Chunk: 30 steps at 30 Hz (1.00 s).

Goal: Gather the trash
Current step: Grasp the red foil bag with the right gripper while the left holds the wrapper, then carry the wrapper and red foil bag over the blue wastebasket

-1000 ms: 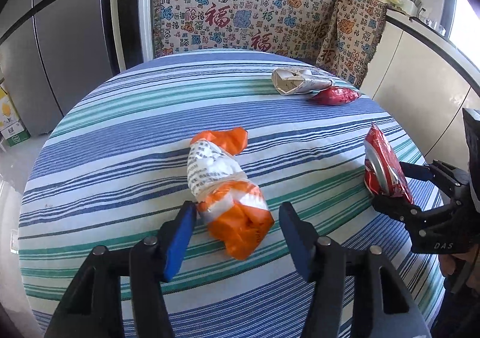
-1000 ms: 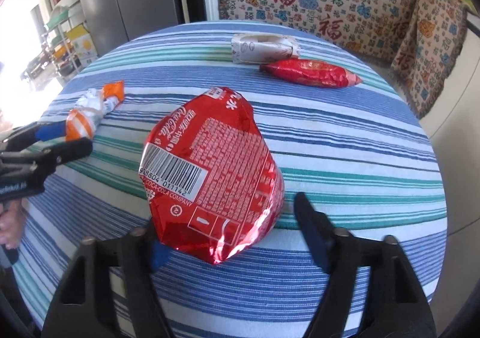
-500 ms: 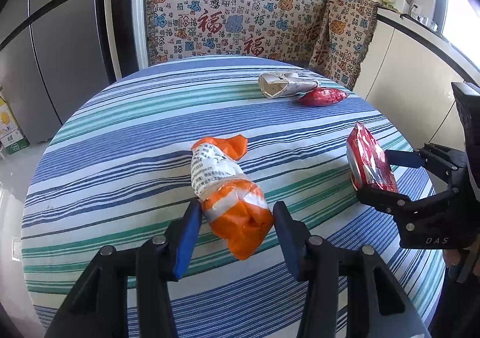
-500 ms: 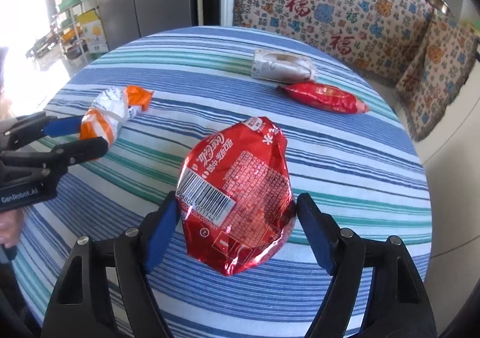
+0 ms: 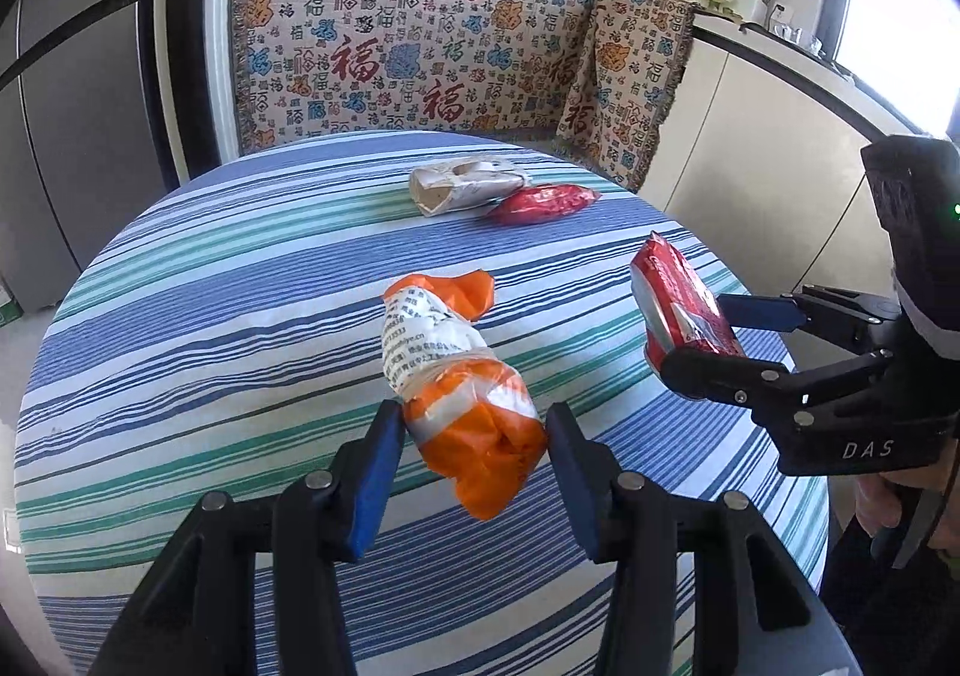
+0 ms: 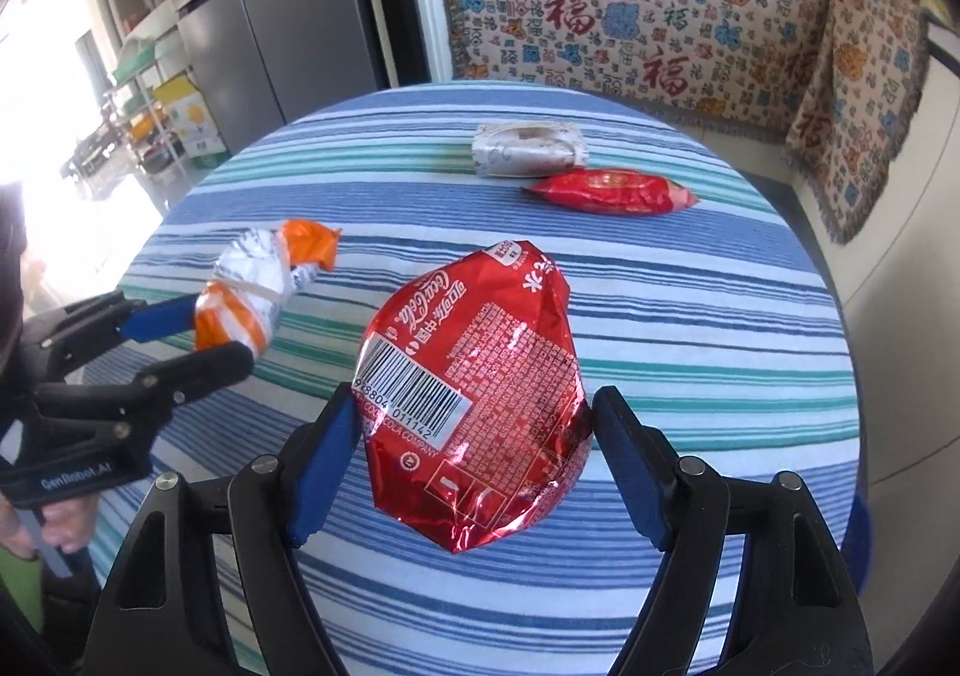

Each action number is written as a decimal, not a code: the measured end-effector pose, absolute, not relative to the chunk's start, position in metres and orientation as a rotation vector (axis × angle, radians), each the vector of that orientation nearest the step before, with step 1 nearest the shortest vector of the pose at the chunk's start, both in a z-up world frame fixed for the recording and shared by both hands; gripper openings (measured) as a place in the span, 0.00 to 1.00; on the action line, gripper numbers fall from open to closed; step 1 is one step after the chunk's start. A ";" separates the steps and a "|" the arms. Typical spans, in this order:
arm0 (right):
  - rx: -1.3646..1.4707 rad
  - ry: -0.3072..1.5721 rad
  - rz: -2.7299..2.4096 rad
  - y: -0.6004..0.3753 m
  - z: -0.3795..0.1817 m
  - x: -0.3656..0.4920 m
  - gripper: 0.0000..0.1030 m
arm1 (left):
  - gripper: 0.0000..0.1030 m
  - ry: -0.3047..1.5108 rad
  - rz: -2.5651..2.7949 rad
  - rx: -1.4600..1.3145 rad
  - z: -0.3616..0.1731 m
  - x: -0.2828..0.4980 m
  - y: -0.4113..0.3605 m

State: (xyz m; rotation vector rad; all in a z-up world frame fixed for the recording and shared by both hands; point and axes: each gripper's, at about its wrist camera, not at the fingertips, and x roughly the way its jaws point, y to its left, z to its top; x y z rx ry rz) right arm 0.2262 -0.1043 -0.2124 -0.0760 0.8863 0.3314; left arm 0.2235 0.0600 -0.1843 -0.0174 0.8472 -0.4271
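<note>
Both wrappers now hang above the striped bench; left gripper pinches the orange wrapper; right gripper, jaws having just narrowed, clamps the red bag.

Blue, green and white striped tablecloth, orange-and-white wrapper, shiny red bag, blue gripper pads

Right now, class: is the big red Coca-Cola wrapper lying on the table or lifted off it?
Lifted. The red wrapper hangs clamped in the right hand-held gripper; the left view shows it clear above the striped table.
</note>
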 end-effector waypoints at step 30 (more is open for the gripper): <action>0.296 0.870 -0.051 -0.437 -0.194 0.142 0.76 | 0.48 0.894 -0.908 0.113 -0.170 0.204 -0.285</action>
